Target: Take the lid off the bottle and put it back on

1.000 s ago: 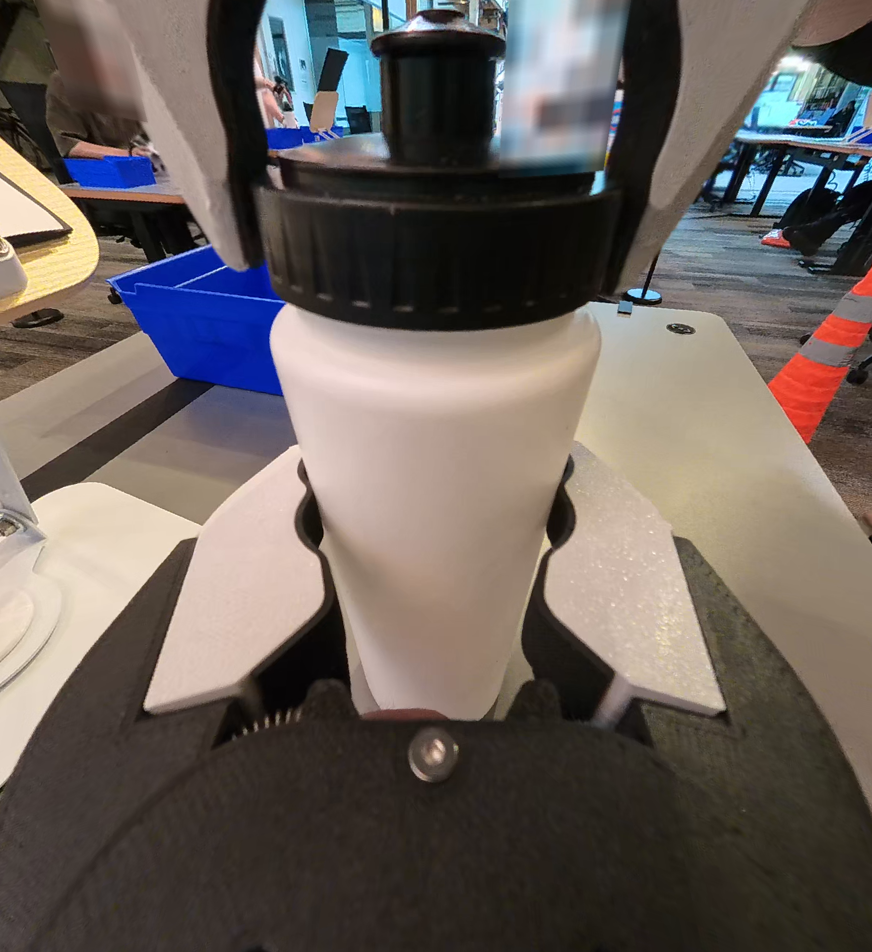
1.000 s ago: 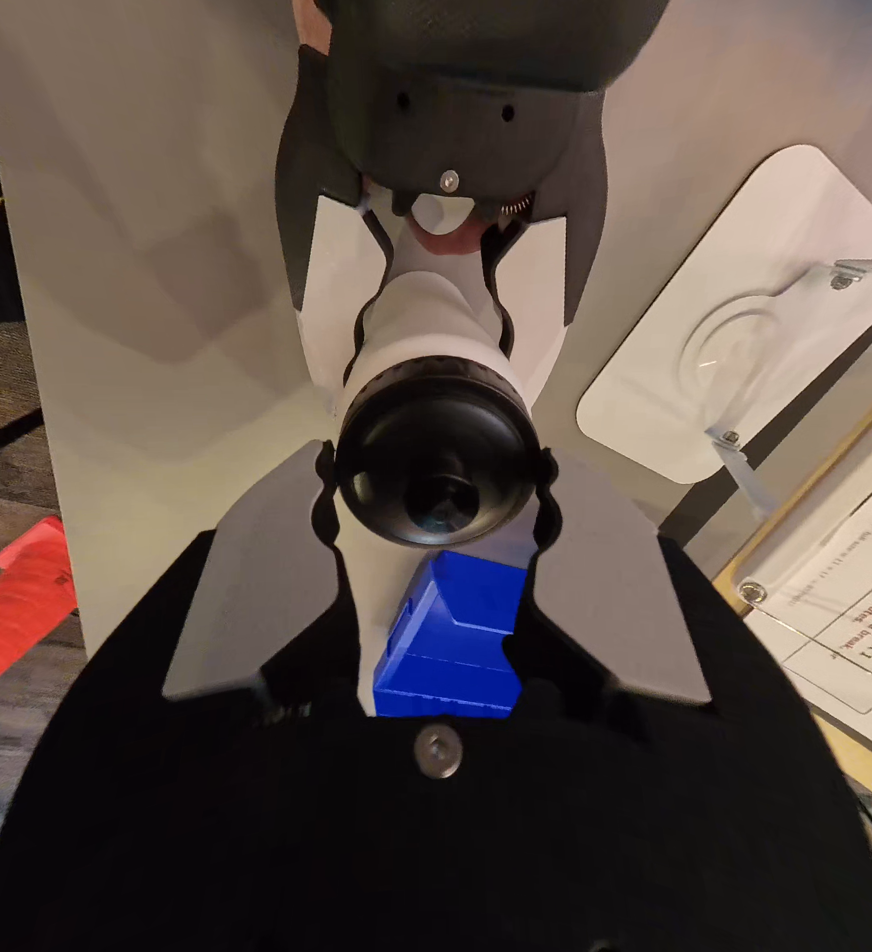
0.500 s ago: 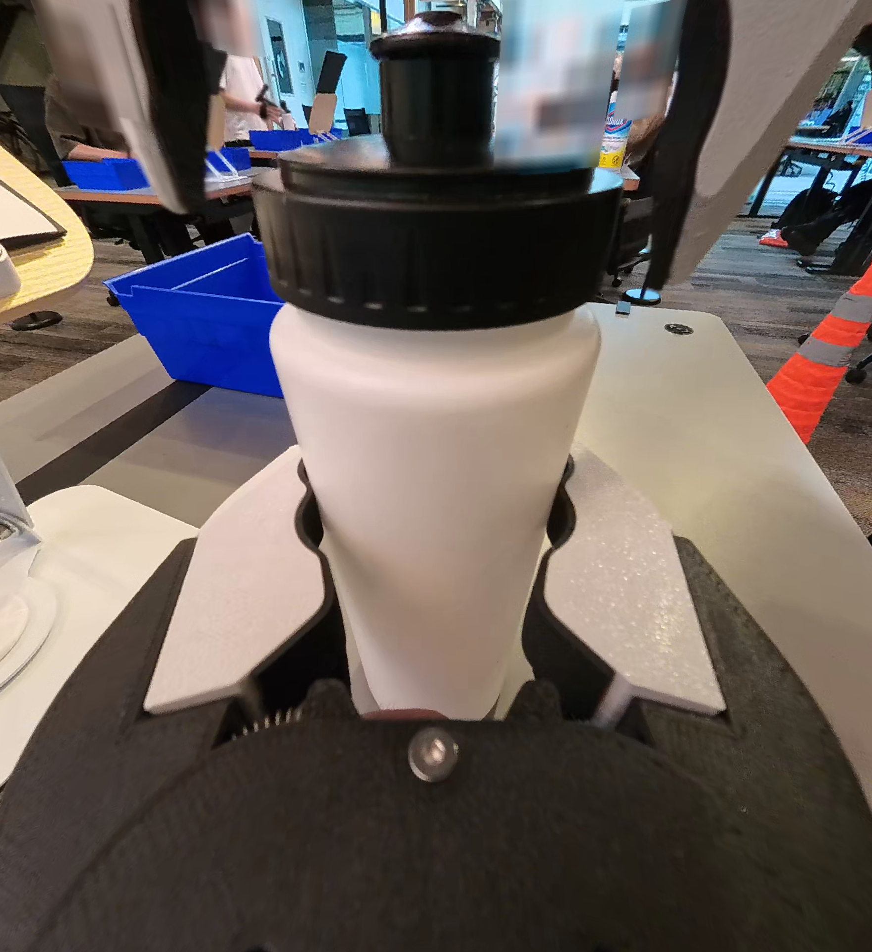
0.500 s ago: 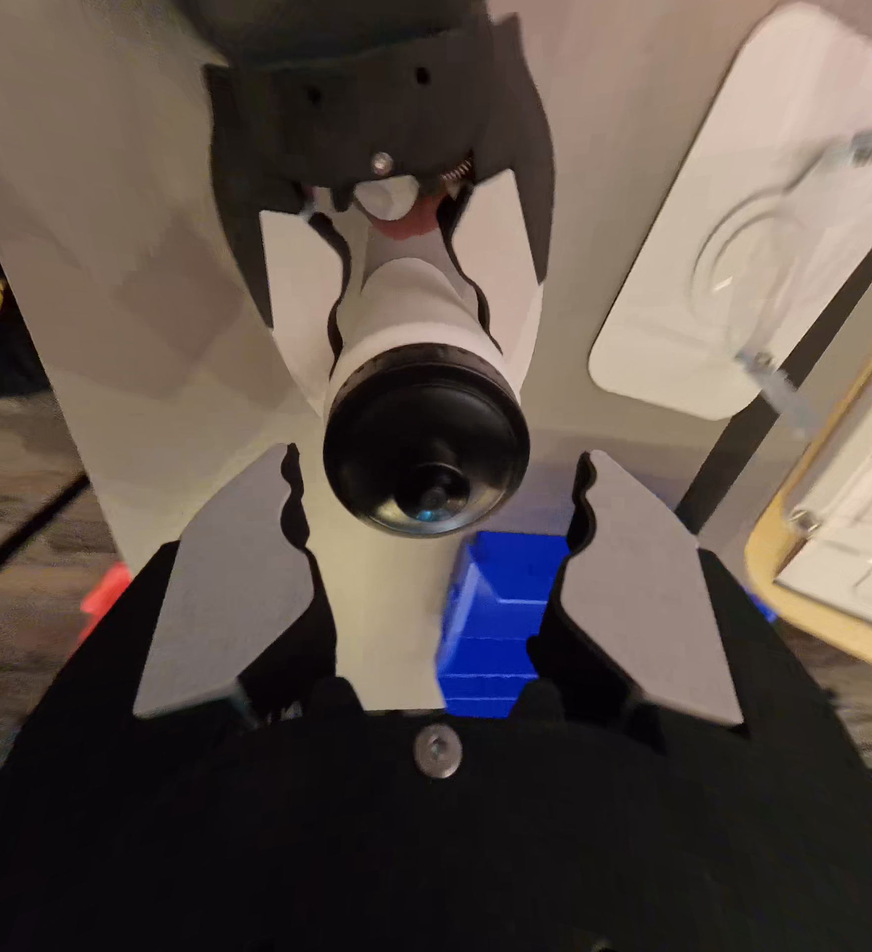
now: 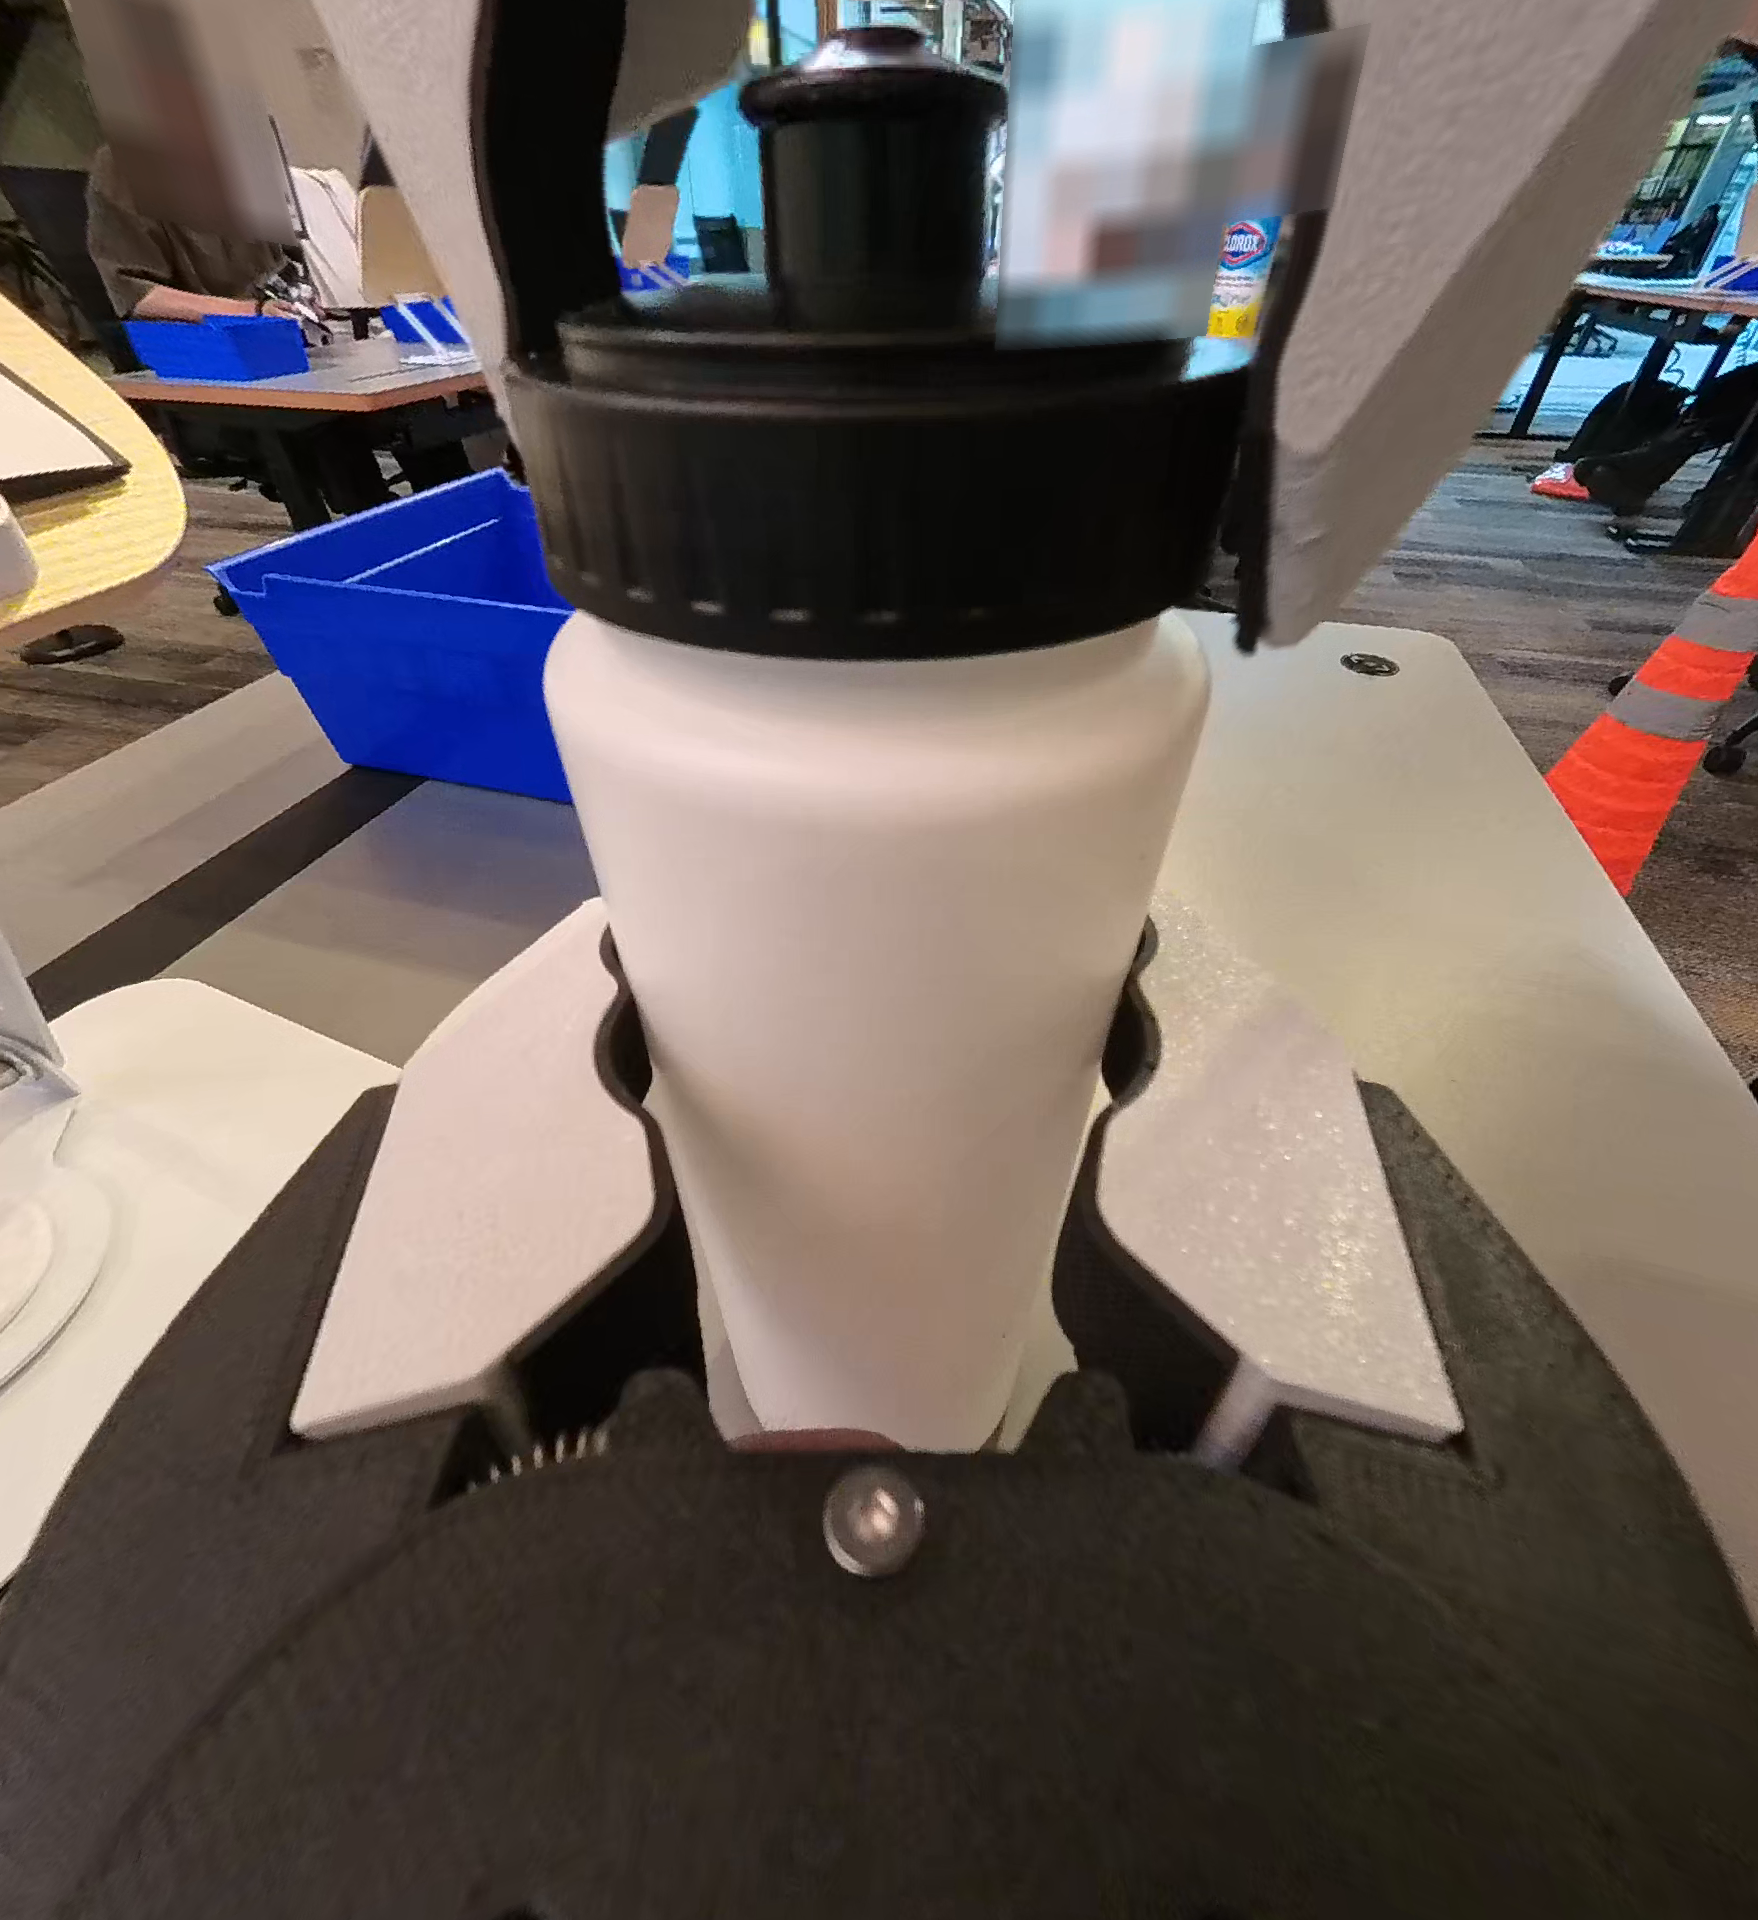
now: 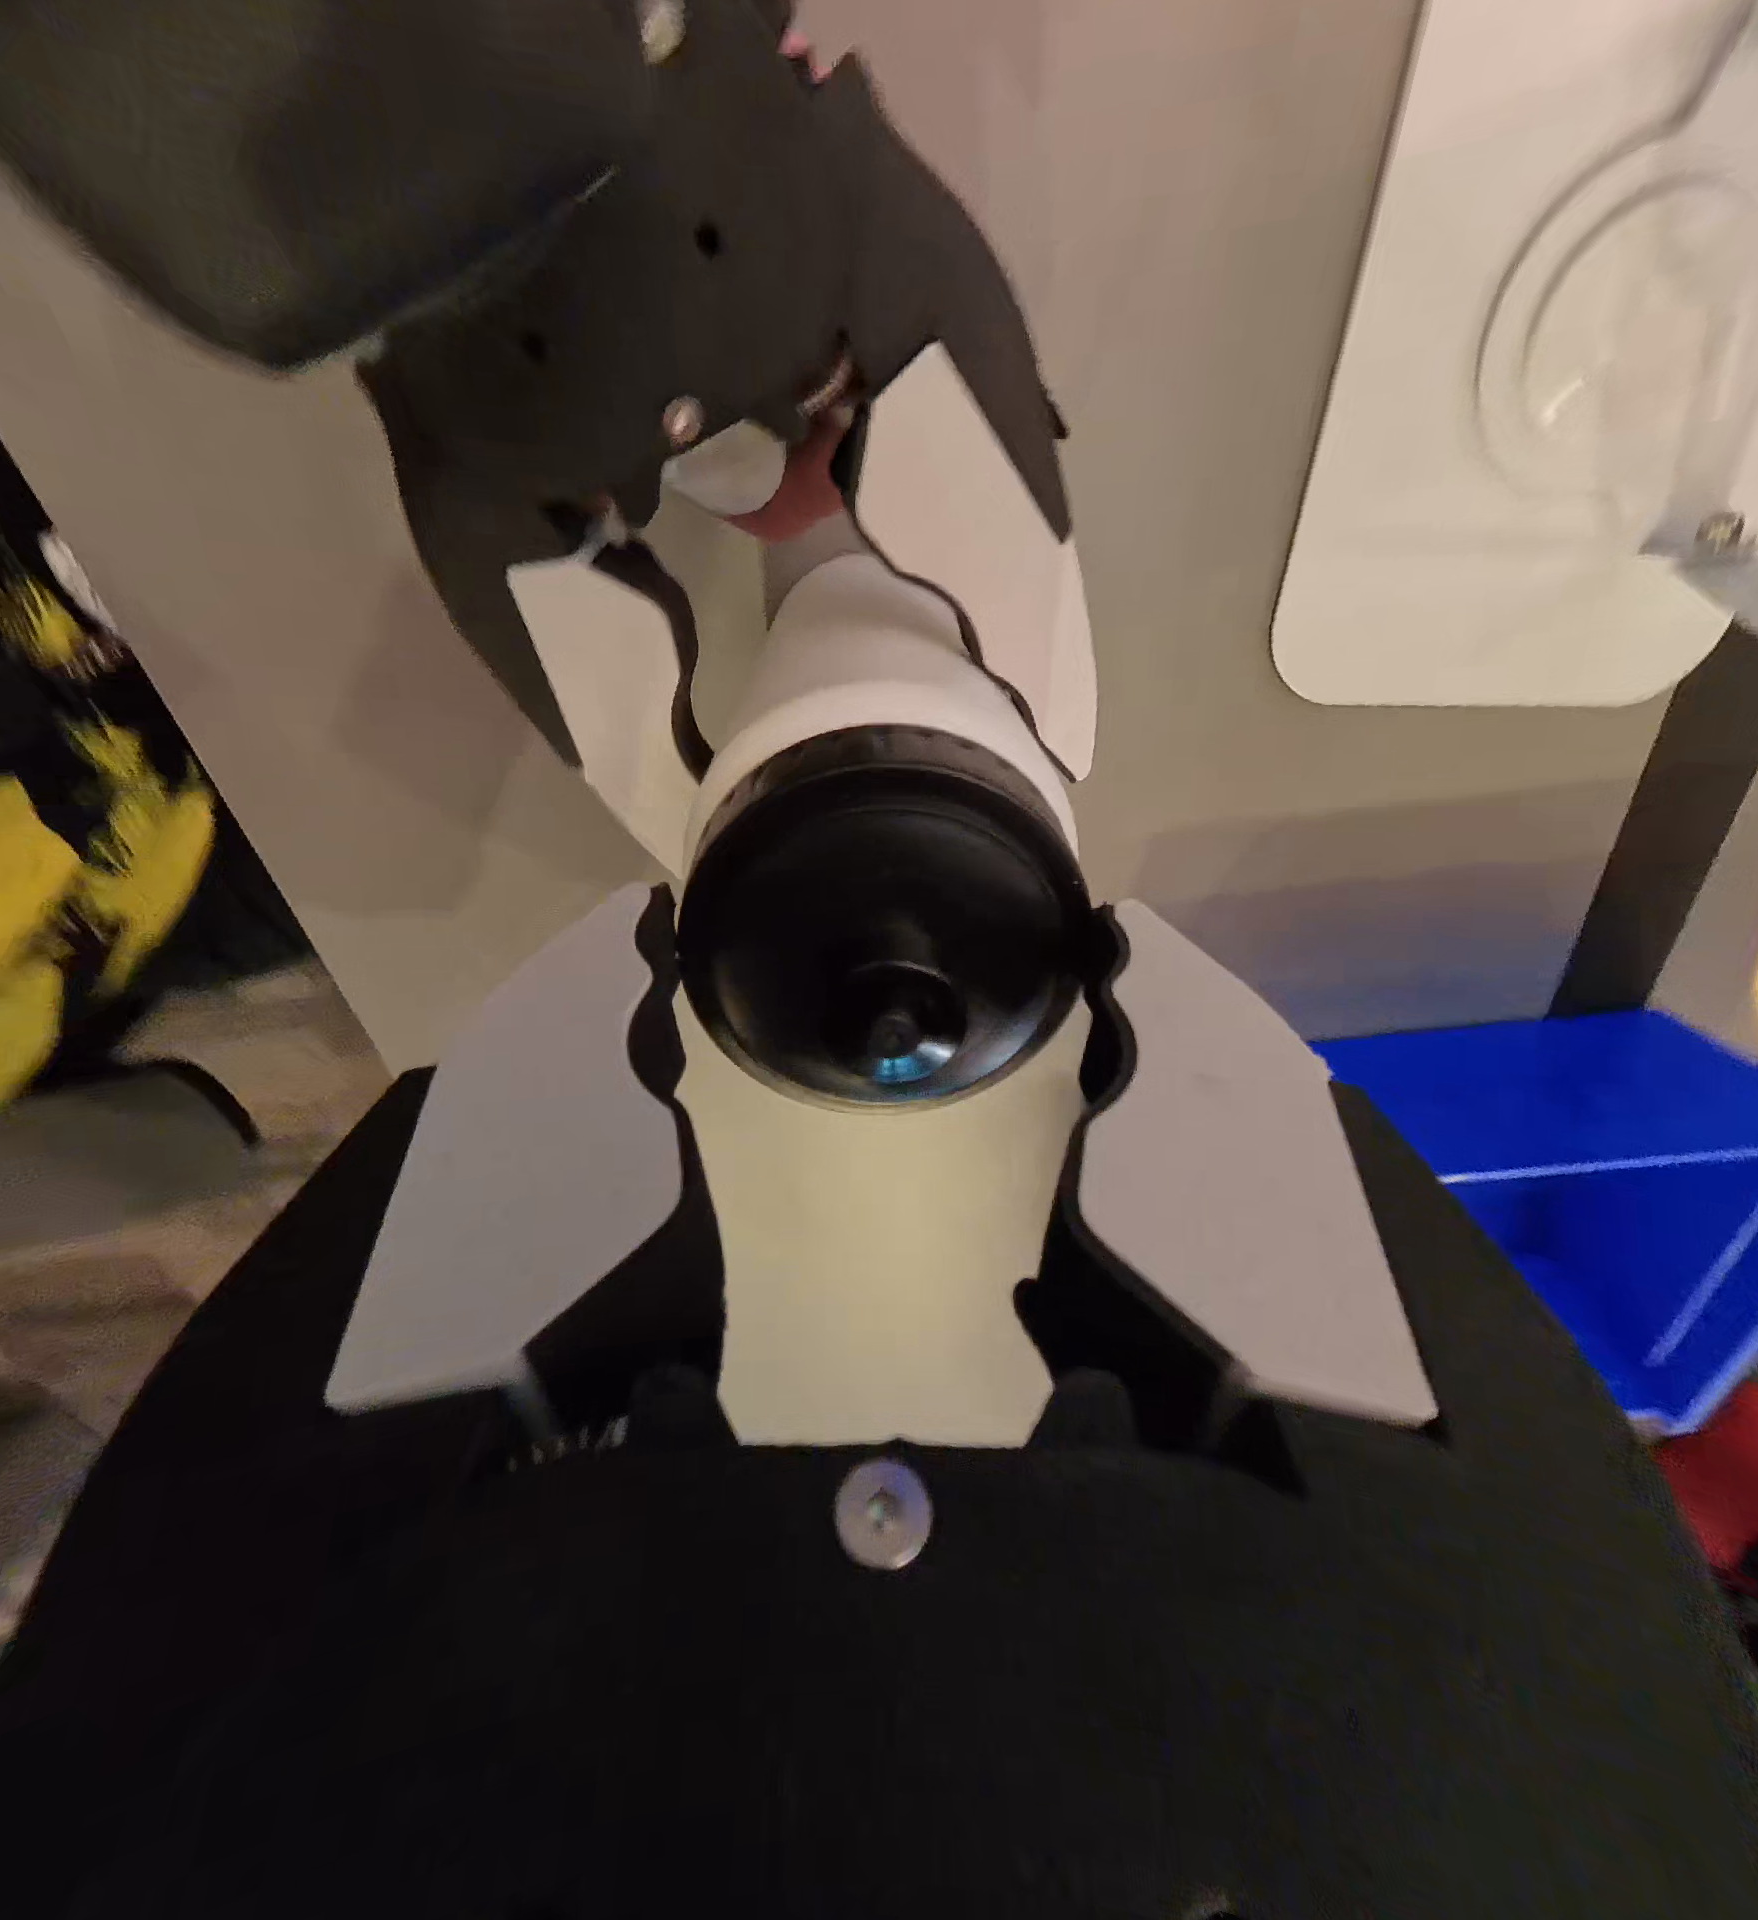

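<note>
A white bottle [image 5: 875,935] with a black ribbed lid [image 5: 875,499] and spout stands upright over the pale table [image 5: 1374,935]. My left gripper [image 5: 875,997] is shut on the bottle's body, low down. My right gripper [image 6: 880,935] comes down from above, and its two white fingers [image 5: 1374,312] press on either side of the lid [image 6: 880,925]. The lid sits on the bottle's neck. In the right wrist view the left gripper [image 6: 854,675] shows beyond the lid, holding the bottle [image 6: 854,665]. The bottle's base is hidden.
A blue bin [image 5: 407,665] sits on the table behind the bottle and shows in the right wrist view [image 6: 1581,1195]. A white stand base [image 5: 127,1143] with a clear bracket lies to the left. An orange cone [image 5: 1675,707] stands on the floor at right. People sit at far tables.
My right gripper held the lid, opened and let go half a second ago, turned about the bottle's axis, and has closed on the lid again. The left gripper and bottle stayed still.
</note>
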`<state>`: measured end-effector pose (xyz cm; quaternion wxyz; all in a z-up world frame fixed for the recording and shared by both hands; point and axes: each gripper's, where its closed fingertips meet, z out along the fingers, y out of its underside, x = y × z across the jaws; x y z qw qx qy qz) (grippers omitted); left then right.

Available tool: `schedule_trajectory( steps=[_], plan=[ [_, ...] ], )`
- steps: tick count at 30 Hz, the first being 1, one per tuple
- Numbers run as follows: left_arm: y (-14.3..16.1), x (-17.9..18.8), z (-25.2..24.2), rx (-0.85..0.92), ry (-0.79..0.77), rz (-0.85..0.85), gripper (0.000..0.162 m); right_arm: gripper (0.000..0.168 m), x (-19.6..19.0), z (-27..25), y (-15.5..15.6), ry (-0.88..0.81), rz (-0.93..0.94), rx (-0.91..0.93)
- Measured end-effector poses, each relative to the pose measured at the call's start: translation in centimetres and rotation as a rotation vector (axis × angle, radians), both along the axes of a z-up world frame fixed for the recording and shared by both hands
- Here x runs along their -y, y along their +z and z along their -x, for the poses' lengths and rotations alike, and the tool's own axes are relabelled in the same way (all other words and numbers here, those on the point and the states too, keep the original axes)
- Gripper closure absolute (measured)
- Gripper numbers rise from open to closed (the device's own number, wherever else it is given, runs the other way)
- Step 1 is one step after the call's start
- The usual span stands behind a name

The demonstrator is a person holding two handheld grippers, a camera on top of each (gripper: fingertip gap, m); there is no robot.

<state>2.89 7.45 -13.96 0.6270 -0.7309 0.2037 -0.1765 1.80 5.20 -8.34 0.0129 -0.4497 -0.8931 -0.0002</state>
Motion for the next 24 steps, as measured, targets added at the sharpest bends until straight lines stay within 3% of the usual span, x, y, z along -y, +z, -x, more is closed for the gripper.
schedule_trajectory(
  steps=[1,2,3,6,9,12,17,20,21,22,24],
  plan=[
    [0.0,0.1,0.0,-0.002,-0.002,-0.002,0.075,0.087,-0.3,-0.1,-0.1,0.080,-0.020,0.005],
    [0.0,0.1,0.0,-0.004,-0.001,-0.002,0.075,0.069,-0.8,0.0,-0.1,0.143,-0.054,-0.009],
    [0.0,0.2,0.0,-0.007,0.000,-0.001,0.075,0.068,-1.1,0.1,0.1,0.203,-0.072,-0.018],
    [0.0,0.1,0.0,-0.006,-0.001,0.000,0.075,0.075,-0.5,0.1,0.6,0.365,-0.046,-0.030],
    [0.0,0.1,0.0,-0.004,-0.002,0.001,0.075,0.096,-0.3,0.0,0.5,0.428,-0.028,-0.002],
    [0.0,0.1,0.0,-0.005,-0.001,0.002,0.075,0.094,-0.3,0.0,0.1,0.361,-0.001,0.017],
    [0.0,0.0,0.1,0.001,0.001,0.004,0.076,0.094,-0.2,-0.2,0.1,-0.086,0.048,-0.001],
    [0.0,0.1,-0.3,-0.004,-0.007,0.003,0.076,0.094,-0.4,-0.8,0.1,-0.039,0.028,-0.001],
    [0.0,0.1,-0.3,-0.006,-0.007,0.003,0.075,0.089,-0.9,-1.2,0.1,0.007,-0.003,0.023],
    [0.0,0.1,-0.3,-0.007,-0.007,0.003,0.075,0.072,-1.5,-1.2,0.1,0.045,-0.038,0.026],
    [0.0,0.2,-0.3,-0.010,-0.008,0.003,0.075,0.076,-1.4,-0.9,0.5,0.193,-0.049,-0.003]
  ],
)
